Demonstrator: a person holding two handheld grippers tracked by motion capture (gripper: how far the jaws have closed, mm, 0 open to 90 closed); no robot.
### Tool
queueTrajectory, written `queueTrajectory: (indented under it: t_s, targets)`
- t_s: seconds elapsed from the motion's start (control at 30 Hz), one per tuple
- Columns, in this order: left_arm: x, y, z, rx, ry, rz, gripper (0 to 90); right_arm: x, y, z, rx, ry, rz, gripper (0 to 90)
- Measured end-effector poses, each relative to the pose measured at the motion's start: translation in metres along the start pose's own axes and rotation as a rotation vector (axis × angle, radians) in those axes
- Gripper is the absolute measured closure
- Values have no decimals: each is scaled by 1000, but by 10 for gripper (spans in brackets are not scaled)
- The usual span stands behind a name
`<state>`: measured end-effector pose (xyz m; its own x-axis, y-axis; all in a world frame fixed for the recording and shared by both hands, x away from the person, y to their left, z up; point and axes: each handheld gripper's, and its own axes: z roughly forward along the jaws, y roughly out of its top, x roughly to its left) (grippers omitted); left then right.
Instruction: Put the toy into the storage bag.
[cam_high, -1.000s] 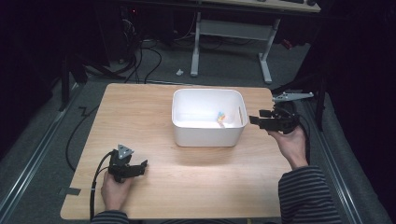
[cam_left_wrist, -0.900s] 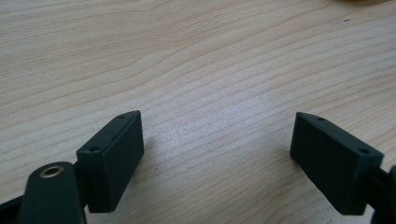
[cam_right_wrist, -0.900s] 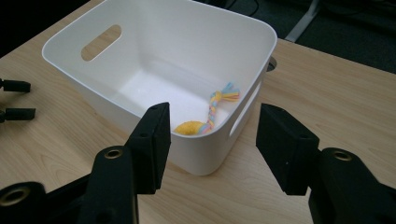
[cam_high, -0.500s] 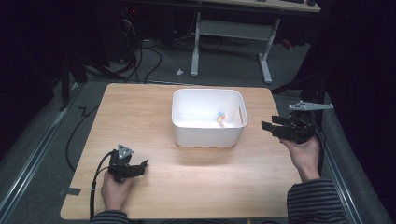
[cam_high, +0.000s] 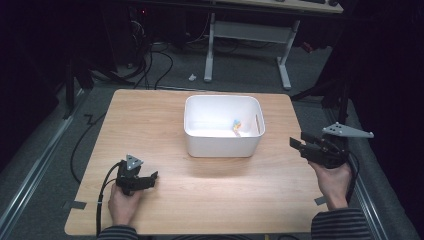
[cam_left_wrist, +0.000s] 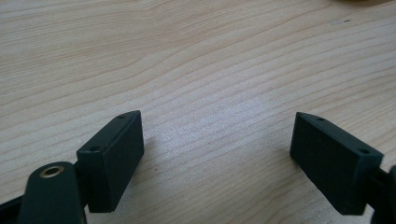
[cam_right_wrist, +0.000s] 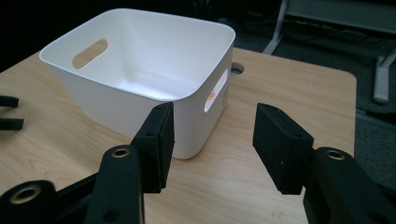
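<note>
wooden table (cam_high: 150, 125) bears white bin (cam_high: 222, 145), apart from empty, part-open, closing right claw (cam_high: 298, 141).

The counter (cam_high: 165, 125) is pale wood with fine, darker grain lines running across it. On it stands a plain white tub (cam_high: 222, 145), and inside it lies a small toy (cam_high: 236, 125) in orange, yellow and light blue. The left tool (cam_high: 146, 179) is black with a grey three-cornered plate on top and brass-coloured rings at its screw holes; the right tool (cam_high: 299, 141) is black too, with the same grey plate. Both sleeves (cam_high: 337, 225) are dark with thin light stripes. The floor (cam_high: 45, 150) is grey carpet
</note>
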<state>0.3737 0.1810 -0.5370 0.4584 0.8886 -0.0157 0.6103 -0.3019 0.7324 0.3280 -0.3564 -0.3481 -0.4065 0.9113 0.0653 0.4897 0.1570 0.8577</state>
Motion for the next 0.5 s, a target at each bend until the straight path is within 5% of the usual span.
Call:
queueTrajectory:
  t_s: [0.5]
  targets:
    - [0,0,0,0,0,0,179,-2,-44,-1,20,3,46,499]
